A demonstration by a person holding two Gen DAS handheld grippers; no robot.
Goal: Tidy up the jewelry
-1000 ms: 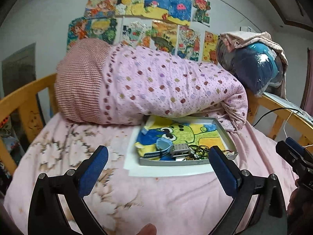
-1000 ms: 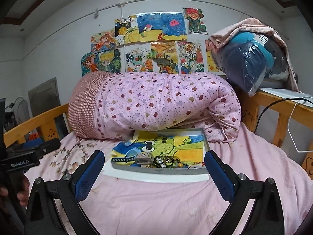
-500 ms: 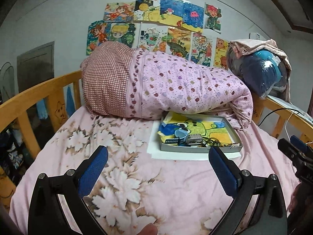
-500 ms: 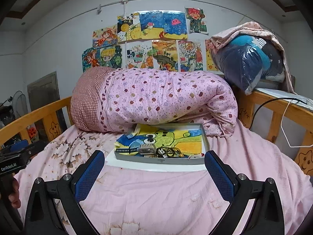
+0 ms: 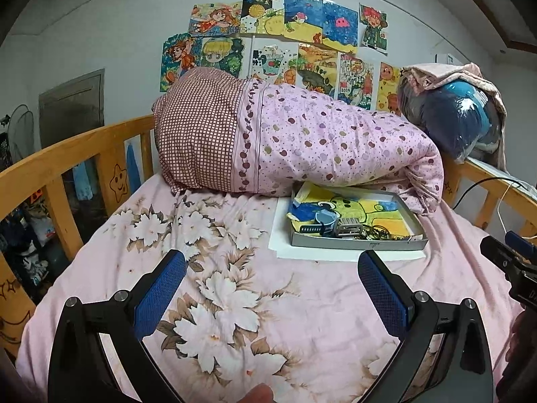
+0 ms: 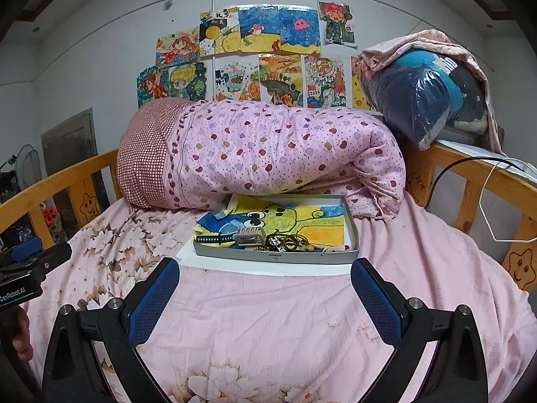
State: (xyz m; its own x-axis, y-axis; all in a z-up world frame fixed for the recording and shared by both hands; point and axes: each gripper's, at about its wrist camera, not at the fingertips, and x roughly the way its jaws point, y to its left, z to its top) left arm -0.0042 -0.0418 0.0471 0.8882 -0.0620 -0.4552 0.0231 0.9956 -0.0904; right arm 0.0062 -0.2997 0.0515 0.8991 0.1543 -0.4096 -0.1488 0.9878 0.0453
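on the bed (image 6: 268, 319), watches (image 6: 231, 236) and tangled chains (image 6: 288, 242) sit heaped inside the tray (image 6: 275, 257), unsorted; left hand-held gripper (image 5: 272, 288) and right hand-held gripper (image 6: 265, 288) both gape empty, well short.

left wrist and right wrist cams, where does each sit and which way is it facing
Left wrist: on the left gripper, over the bed's left part, facing the tray ahead-right; own open fingers, right gripper at right edge.
Right wrist: on the right gripper, facing the tray straight on; own open fingers, left gripper at left edge.
Shared: tray, quilt, drawings.
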